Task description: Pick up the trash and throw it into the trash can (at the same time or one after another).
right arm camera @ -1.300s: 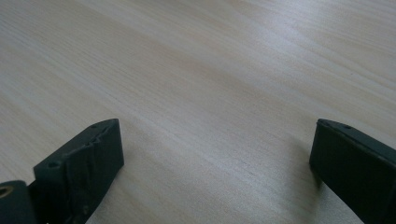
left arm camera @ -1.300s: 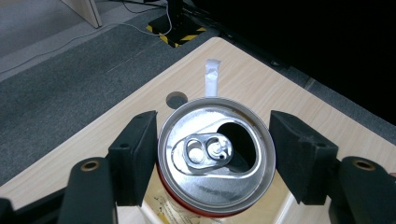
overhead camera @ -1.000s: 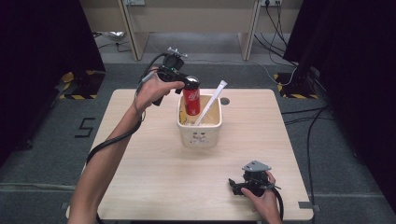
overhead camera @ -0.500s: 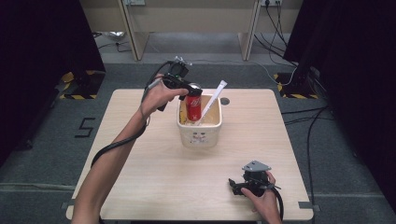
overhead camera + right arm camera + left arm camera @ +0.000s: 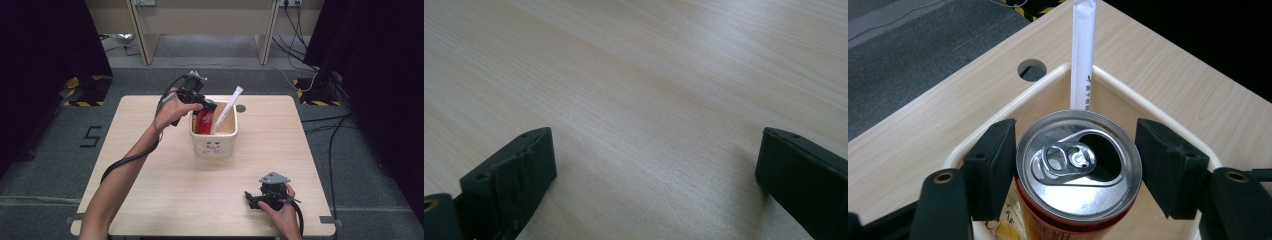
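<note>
Two tongs are at work over a pale wooden tabletop (image 5: 150, 150). Left tongs (image 5: 1075, 165) are clamped on a red drink can (image 5: 1078, 170), one black pad pressed to each side just under its silver, already opened top, and they hold it upright inside a cream tub (image 5: 214, 145) at the tub's left side, the can's upper part above the rim. Beside it a long white wrapped stick (image 5: 227, 110) leans out over the tub's far edge. Right tongs (image 5: 265, 195) rest on the near right part of the tabletop, well apart from the tub, jaws spread wide with bare wood between them
</note>
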